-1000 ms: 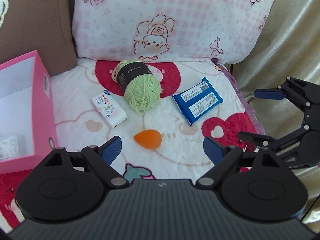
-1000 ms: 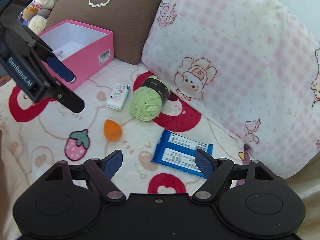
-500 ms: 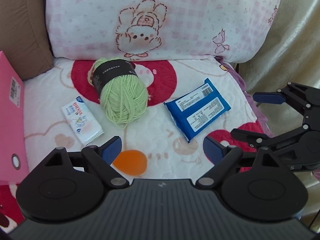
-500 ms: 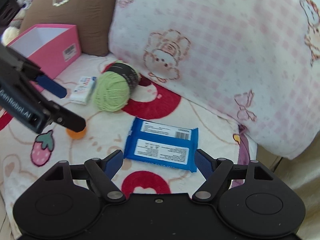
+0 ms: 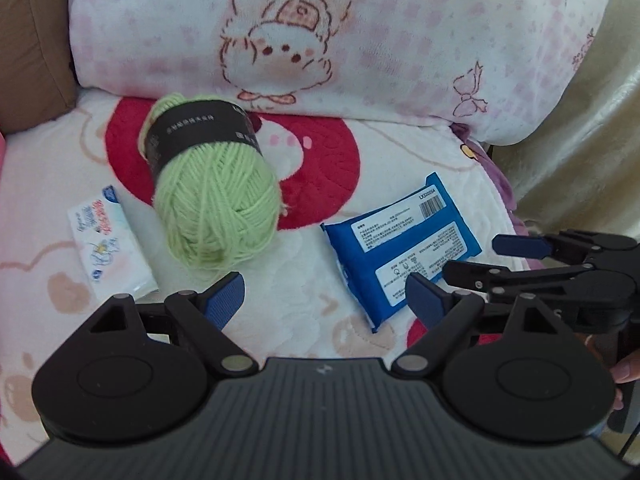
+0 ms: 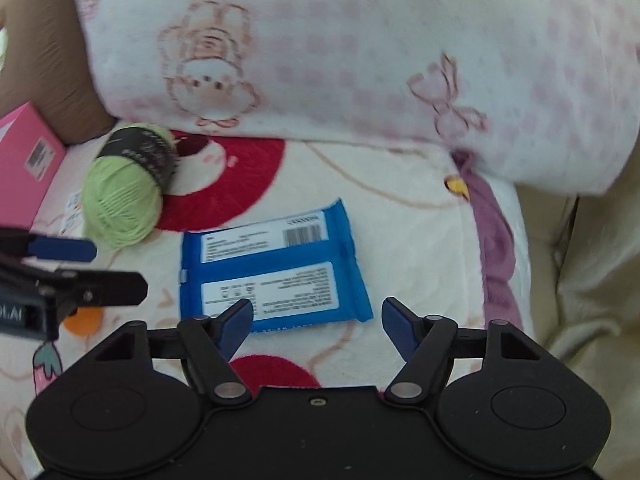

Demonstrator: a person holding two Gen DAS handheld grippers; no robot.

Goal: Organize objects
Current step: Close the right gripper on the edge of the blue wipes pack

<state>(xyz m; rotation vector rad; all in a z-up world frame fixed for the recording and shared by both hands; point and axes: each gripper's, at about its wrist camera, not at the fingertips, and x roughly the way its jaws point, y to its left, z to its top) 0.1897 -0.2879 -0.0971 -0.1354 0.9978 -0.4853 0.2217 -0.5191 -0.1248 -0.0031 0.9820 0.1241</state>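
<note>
A green yarn ball (image 5: pixel 216 208) with a black band lies on the quilt, just beyond my left gripper (image 5: pixel 326 294), which is open with only quilt between its fingers. A white tissue pack (image 5: pixel 108 248) lies left of the yarn. The blue wipes pack (image 6: pixel 272 268) lies flat right in front of my right gripper (image 6: pixel 318 314). Its jaws are closing, the pack's near edge lies between the fingertips, and the pads are not pressing on it. An orange sponge (image 6: pixel 82 320) peeks out under the left gripper (image 6: pixel 80 268). The right gripper (image 5: pixel 496 258) hovers at the pack's right end.
A pink checked pillow (image 5: pixel 340 40) leans behind the objects, with a brown cushion (image 5: pixel 32 40) to its left. A pink box (image 6: pixel 24 164) stands at the far left. The quilt's purple edge (image 6: pixel 496 248) and a beige cover (image 6: pixel 592 280) lie to the right.
Both grippers have come lower and closer to the quilt. The right one has rolled level and now sits over the blue pack with narrower jaws. The orange sponge has slipped out of the left view.
</note>
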